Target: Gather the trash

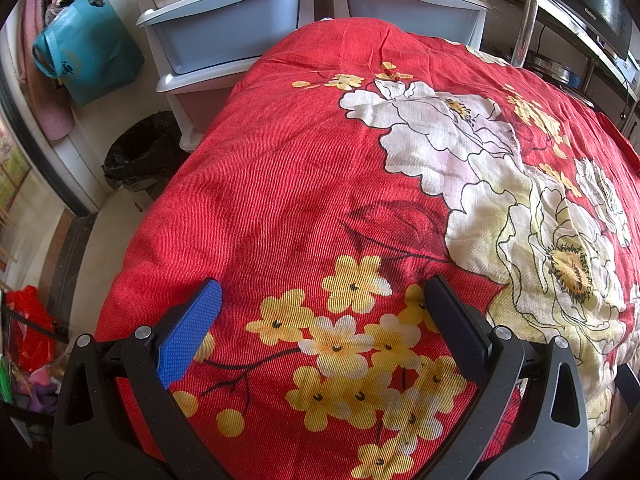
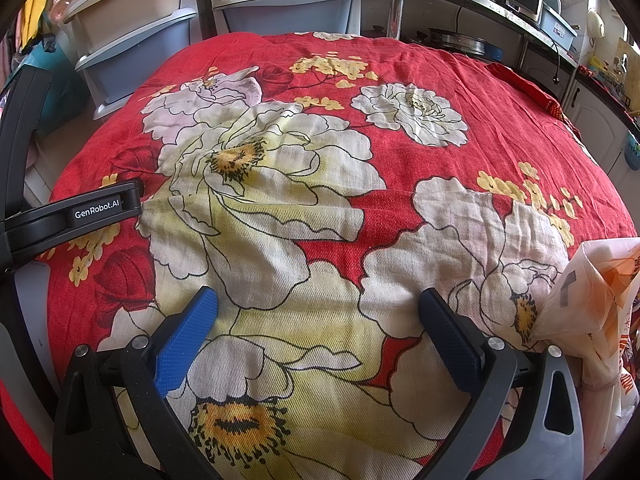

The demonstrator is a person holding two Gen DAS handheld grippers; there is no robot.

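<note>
Hovering both grippers over one red woven cloth (image 1: 280, 184) printed with white and yellow flowers, we see left gripper (image 1: 320, 320) and right gripper (image 2: 318, 324) each with two fingers spread wide, nothing between them, pads knurled blue plastic on black frames. Trash we can count: one crinkly translucent orange-and-white plastic bag (image 2: 600, 304) on the cloth's right edge, just beside the right gripper, and one tiny yellow scrap (image 1: 389, 65) near the cloth's far edge. One bin (image 1: 140, 156) lined in black film sits on the floor left of the cloth, beside two stacks of smooth plastic drawers (image 1: 232, 36).
</note>
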